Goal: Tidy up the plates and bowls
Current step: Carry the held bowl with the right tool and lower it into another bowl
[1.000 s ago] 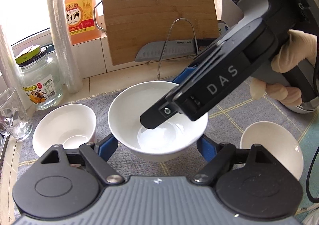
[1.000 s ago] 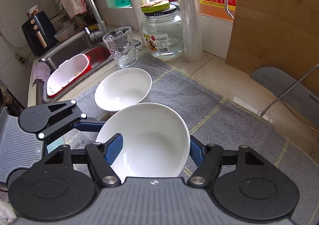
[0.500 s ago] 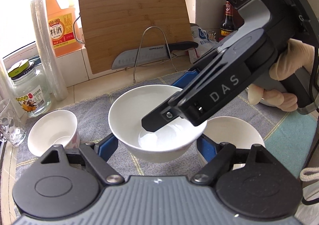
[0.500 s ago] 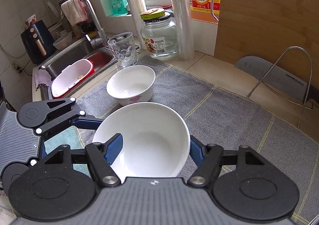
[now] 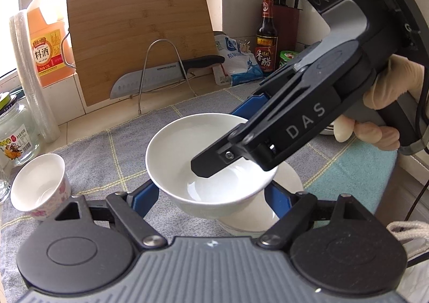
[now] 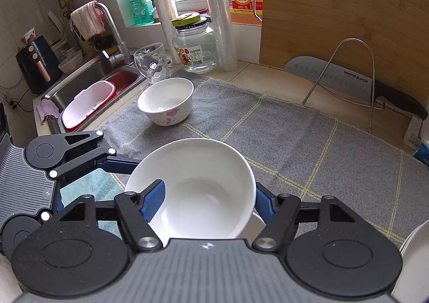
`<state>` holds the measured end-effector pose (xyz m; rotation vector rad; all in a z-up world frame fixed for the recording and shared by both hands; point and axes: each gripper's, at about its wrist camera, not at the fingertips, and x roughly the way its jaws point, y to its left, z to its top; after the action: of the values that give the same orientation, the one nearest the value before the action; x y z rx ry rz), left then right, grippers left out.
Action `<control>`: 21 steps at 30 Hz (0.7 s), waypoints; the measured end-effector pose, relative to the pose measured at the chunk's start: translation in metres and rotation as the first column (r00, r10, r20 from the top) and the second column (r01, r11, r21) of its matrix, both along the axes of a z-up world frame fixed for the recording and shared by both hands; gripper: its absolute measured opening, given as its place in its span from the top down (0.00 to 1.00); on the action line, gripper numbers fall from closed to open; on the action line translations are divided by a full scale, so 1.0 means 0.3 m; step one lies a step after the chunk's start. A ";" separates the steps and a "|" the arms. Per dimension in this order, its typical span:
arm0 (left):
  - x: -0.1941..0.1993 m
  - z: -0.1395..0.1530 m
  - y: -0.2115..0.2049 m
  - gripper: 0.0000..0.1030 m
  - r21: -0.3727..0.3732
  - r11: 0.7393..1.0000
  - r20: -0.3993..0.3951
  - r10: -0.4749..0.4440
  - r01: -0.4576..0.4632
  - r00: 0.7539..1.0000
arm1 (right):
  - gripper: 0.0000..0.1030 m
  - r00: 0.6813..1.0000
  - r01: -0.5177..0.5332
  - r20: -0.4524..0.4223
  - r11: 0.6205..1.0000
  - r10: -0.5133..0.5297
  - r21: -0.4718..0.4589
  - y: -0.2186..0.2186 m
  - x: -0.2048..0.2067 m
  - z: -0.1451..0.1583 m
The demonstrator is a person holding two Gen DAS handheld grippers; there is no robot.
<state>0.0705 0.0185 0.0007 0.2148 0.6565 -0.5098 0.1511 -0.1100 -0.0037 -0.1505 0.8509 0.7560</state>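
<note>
A plain white bowl (image 5: 187, 152) hangs above the grey checked mat (image 5: 88, 158), held from two sides. My left gripper (image 5: 211, 197) is shut on its lower body, a blue finger (image 5: 143, 195) against each flank. My right gripper (image 6: 207, 199) is shut on the bowl's wall, with one finger (image 5: 211, 163) inside the bowl and the other outside. Directly under the held bowl a second white bowl (image 5: 273, 211) stands on the mat, mostly hidden. A smaller bowl with pink flowers (image 6: 167, 100) sits at the mat's sink-side end. A stack of white plates (image 6: 414, 246) shows at the right edge.
Along the back wall stand a wooden cutting board (image 5: 139, 43), a knife (image 5: 161, 75) on a wire rack, bottles, a glass jar (image 6: 194, 48) and a tumbler (image 6: 151, 63). The sink (image 6: 88, 80) with a red-and-white tub lies beyond the mat. A teal cloth (image 5: 356, 169) lies at the right.
Both grippers carried the white bowl rightward across the mat. The flowered bowl fell away to the left, and the second white bowl came to lie beneath the held one.
</note>
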 end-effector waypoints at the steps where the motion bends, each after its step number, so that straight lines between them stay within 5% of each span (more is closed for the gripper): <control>1: -0.003 -0.001 -0.006 0.17 -0.001 1.000 -0.002 -0.008 0.008 1.000 | 0.27 1.000 0.009 0.000 1.000 -0.009 0.001 -0.013 -0.011 0.000; 21: -0.013 -0.062 -0.077 0.17 -0.003 0.996 -0.063 -0.085 0.085 0.994 | 0.27 0.995 0.093 -0.035 0.995 -0.093 -0.020 -0.098 -0.069 -0.055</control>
<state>0.0665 -0.0046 -0.0179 0.2275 0.7105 -0.6009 0.1304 -0.1394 -0.0202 -0.1135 0.8932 0.6654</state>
